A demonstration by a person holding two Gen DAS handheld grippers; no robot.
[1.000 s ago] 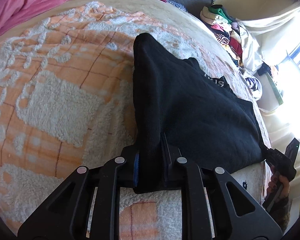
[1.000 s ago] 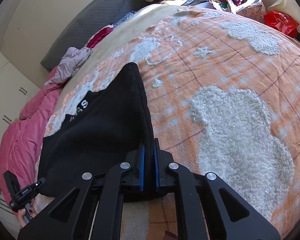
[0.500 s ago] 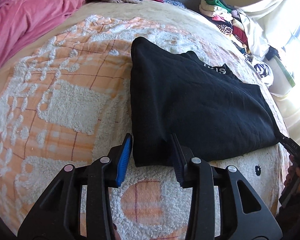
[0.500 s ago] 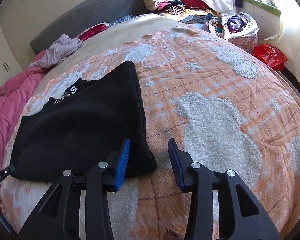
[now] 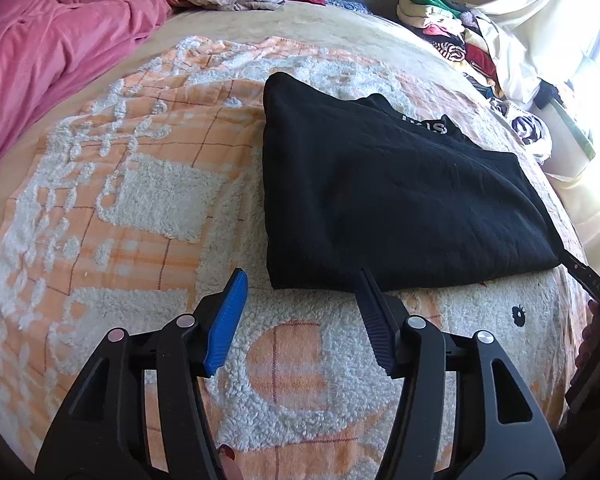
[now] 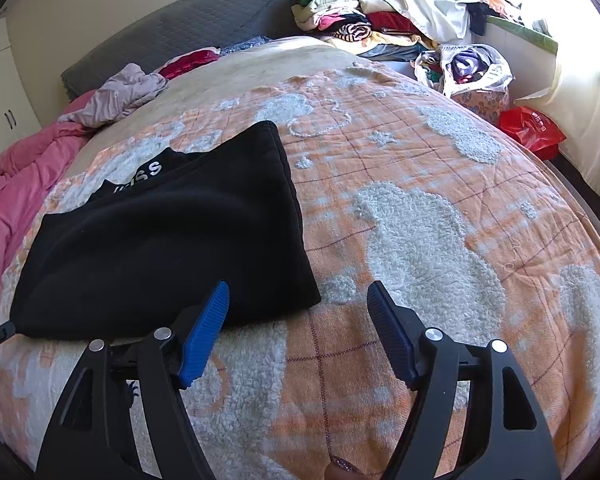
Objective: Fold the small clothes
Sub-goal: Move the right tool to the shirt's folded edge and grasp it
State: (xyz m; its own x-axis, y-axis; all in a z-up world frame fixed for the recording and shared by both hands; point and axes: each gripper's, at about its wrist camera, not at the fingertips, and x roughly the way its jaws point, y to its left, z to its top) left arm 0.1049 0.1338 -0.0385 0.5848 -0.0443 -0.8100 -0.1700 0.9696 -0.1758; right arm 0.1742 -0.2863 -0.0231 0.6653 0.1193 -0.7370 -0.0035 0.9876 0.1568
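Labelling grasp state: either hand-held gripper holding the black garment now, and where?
Nothing held. Left hand-held gripper and right hand-held gripper are opening, pads clear of the black garment, which lies on the blanket.

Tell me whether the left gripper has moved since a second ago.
Yes. The left gripper has let go, pulled back off the black garment along the orange blanket, jaws opening, nothing between.

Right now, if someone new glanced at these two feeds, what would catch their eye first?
The folded black garment, lying flat on the orange-and-white fleece blanket, white lettering peeking out at its far edge. Next, the left gripper and right gripper, jaws opening just off its near corners, nothing between the pads. Then the pink duvet at the left and the heaped clothes pile beyond the bed.
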